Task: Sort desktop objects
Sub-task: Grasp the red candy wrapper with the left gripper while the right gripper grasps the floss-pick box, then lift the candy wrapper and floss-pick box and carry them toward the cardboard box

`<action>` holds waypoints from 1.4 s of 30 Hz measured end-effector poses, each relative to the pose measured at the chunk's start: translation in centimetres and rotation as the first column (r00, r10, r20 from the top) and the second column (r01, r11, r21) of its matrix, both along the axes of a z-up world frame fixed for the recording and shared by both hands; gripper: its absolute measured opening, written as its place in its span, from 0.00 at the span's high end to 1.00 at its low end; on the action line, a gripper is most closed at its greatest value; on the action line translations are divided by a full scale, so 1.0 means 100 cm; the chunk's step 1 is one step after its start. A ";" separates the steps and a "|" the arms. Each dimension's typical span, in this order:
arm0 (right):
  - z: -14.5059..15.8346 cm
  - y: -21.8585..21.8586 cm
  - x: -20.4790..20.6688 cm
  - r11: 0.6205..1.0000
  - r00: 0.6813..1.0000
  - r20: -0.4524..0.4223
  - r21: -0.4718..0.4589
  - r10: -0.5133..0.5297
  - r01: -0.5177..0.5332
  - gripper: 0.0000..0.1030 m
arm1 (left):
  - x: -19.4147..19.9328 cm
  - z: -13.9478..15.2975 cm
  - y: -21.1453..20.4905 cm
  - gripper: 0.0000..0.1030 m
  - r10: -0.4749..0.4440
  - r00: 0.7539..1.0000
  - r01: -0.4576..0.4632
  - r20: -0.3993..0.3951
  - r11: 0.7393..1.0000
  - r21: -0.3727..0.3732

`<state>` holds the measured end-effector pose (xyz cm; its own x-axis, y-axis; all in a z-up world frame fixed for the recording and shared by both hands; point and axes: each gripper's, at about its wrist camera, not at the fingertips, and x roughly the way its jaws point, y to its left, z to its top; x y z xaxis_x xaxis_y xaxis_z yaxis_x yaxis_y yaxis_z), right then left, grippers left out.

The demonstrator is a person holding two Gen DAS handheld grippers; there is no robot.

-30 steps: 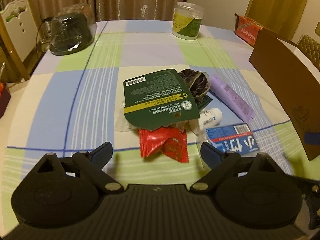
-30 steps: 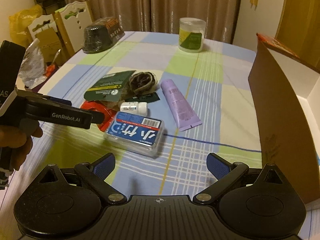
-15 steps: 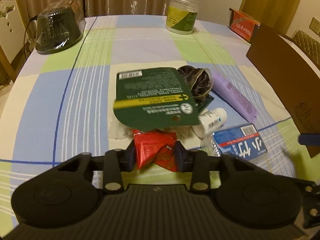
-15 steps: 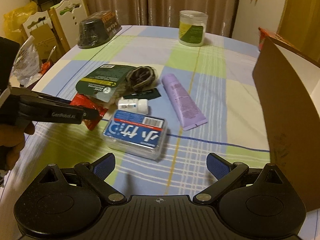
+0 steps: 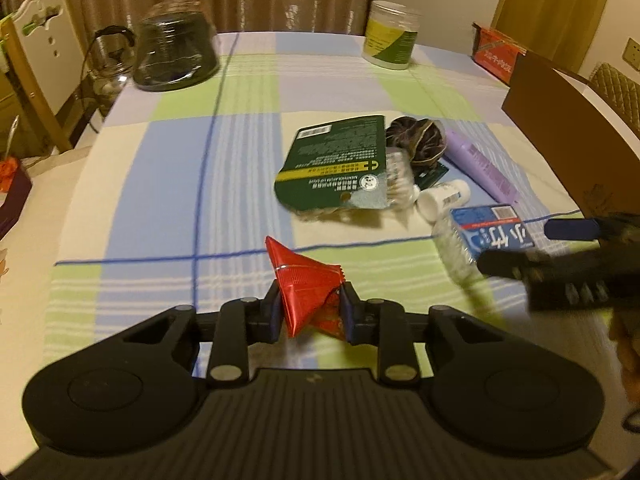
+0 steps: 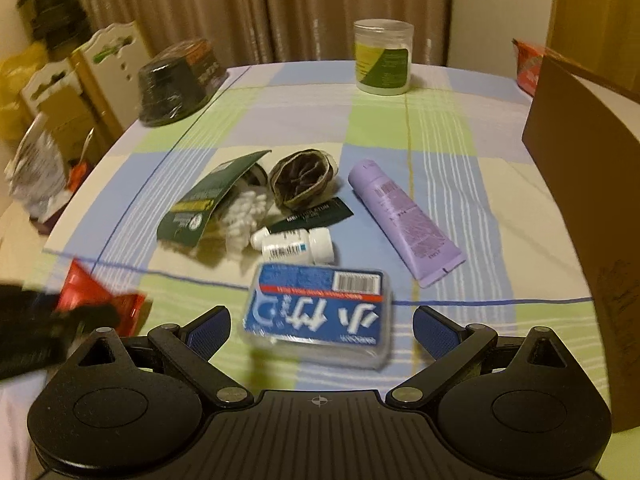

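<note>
Jaws of the left gripper (image 5: 308,306) have just closed on the red sachet (image 5: 306,288), lifting it clear of the green card (image 5: 336,162), so sorting has begun.

Bare checked tablecloth (image 5: 168,184) lies left of the clutter; a brown box (image 6: 592,184) walls the right.

Brown curtains (image 6: 256,8), white chair (image 5: 44,52), checked tablecloth (image 5: 248,92), warm light

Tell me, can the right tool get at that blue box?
Probably yes. The right tool is open with the blue box lying just ahead between its fingers, nothing on top.
</note>
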<state>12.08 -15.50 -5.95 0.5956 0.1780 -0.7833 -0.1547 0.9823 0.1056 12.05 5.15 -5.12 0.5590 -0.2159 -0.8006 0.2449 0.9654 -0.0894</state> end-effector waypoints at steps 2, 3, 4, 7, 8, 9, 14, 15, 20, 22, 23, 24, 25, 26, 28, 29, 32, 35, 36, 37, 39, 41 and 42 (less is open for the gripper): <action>-0.003 0.006 0.004 1.000 1.000 -0.002 -0.010 -0.016 0.016 0.03 | -0.005 0.000 0.004 0.77 0.004 1.000 -0.004 -0.003 1.000 -0.003; -0.004 0.009 0.006 1.000 1.000 -0.003 -0.019 -0.022 0.022 0.03 | -0.007 -0.001 0.005 0.77 0.006 1.000 -0.006 -0.005 1.000 -0.004; -0.005 0.011 0.008 0.999 1.000 -0.002 -0.031 -0.027 0.027 0.03 | -0.009 -0.001 0.007 0.77 0.007 1.000 -0.007 -0.006 1.000 -0.005; -0.010 0.013 0.011 0.998 0.999 -0.008 -0.044 -0.044 0.043 0.03 | -0.013 -0.003 0.010 0.77 0.010 1.000 -0.010 -0.013 1.000 -0.014; -0.011 0.012 0.011 0.998 0.999 -0.010 -0.047 -0.049 0.049 0.03 | -0.015 -0.003 0.011 0.77 0.010 1.000 -0.010 -0.014 1.000 -0.016; -0.011 0.011 0.011 0.998 0.999 -0.010 -0.046 -0.052 0.052 0.03 | -0.016 -0.004 0.011 0.77 0.009 1.000 -0.010 -0.016 1.000 -0.019; -0.012 0.007 0.011 0.998 0.998 -0.019 -0.041 -0.055 0.054 0.17 | -0.018 -0.007 0.013 0.77 0.016 1.000 -0.017 -0.022 0.999 -0.030; -0.012 0.007 0.011 0.998 0.998 -0.022 -0.039 -0.052 0.052 0.17 | -0.019 -0.008 0.013 0.77 0.017 1.000 -0.018 -0.023 0.999 -0.032; -0.008 0.006 0.006 0.998 0.999 -0.021 -0.040 -0.043 0.043 0.17 | -0.021 -0.008 0.014 0.77 0.016 1.000 -0.017 -0.021 0.999 -0.037; -0.004 0.005 0.001 0.999 0.999 -0.008 -0.044 -0.032 0.031 0.17 | -0.022 -0.006 0.013 0.77 0.012 1.000 -0.013 -0.013 0.999 -0.041; -0.002 0.005 -0.001 0.999 1.000 -0.002 -0.046 -0.027 0.026 0.17 | -0.023 -0.005 0.012 0.77 0.010 1.000 -0.010 -0.012 0.999 -0.044; 0.000 0.003 -0.003 0.999 1.000 0.003 -0.048 -0.024 0.024 0.17 | -0.024 -0.004 0.011 0.77 0.006 1.000 -0.007 -0.010 0.999 -0.047; 0.003 0.002 -0.005 0.998 1.000 0.008 -0.051 -0.021 0.021 0.17 | -0.025 -0.003 0.010 0.77 0.002 1.000 -0.002 -0.007 0.999 -0.047; 0.005 0.001 -0.007 0.998 1.000 0.013 -0.053 -0.019 0.019 0.17 | -0.025 -0.002 0.008 0.77 -0.004 1.000 0.003 -0.004 0.999 -0.048; 0.012 -0.004 -0.011 0.998 0.999 0.025 -0.058 -0.022 0.023 0.17 | -0.027 0.001 0.004 0.77 -0.015 1.000 0.015 0.002 0.999 -0.051; 0.015 -0.007 -0.013 0.998 0.999 0.030 -0.059 -0.023 0.025 0.17 | -0.028 0.002 0.002 0.77 -0.020 1.000 0.020 0.005 0.998 -0.053; 0.026 -0.015 -0.021 0.997 0.999 0.048 -0.071 -0.023 0.026 0.17 | -0.030 0.006 -0.006 0.77 -0.035 0.999 0.036 0.009 0.998 -0.059; 0.038 -0.024 -0.031 0.997 0.997 0.065 -0.069 -0.031 0.035 0.17 | -0.033 0.010 -0.015 0.77 -0.051 0.999 0.051 0.012 0.997 -0.064; 0.041 -0.027 -0.034 0.997 0.997 0.071 -0.067 -0.034 0.039 0.17 | -0.034 0.012 -0.018 0.77 -0.056 0.998 0.057 0.013 0.996 -0.067; 0.045 -0.031 -0.038 0.997 0.996 0.077 -0.065 -0.037 0.042 0.17 | -0.036 0.014 -0.022 0.77 -0.062 0.998 0.062 0.014 0.996 -0.070; 0.053 -0.038 -0.047 0.997 0.995 0.091 -0.069 -0.040 0.046 0.17 | -0.040 0.018 -0.029 0.77 -0.072 0.997 0.073 0.018 0.994 -0.076; 0.061 -0.045 -0.056 0.996 0.994 0.104 -0.072 -0.043 0.051 0.17 | -0.045 0.021 -0.035 0.77 -0.082 0.996 0.083 0.022 0.993 -0.080; 0.064 -0.049 -0.060 0.996 0.993 0.110 -0.073 -0.045 0.053 0.17 | -0.048 0.023 -0.039 0.77 -0.087 0.996 0.089 0.024 0.993 -0.082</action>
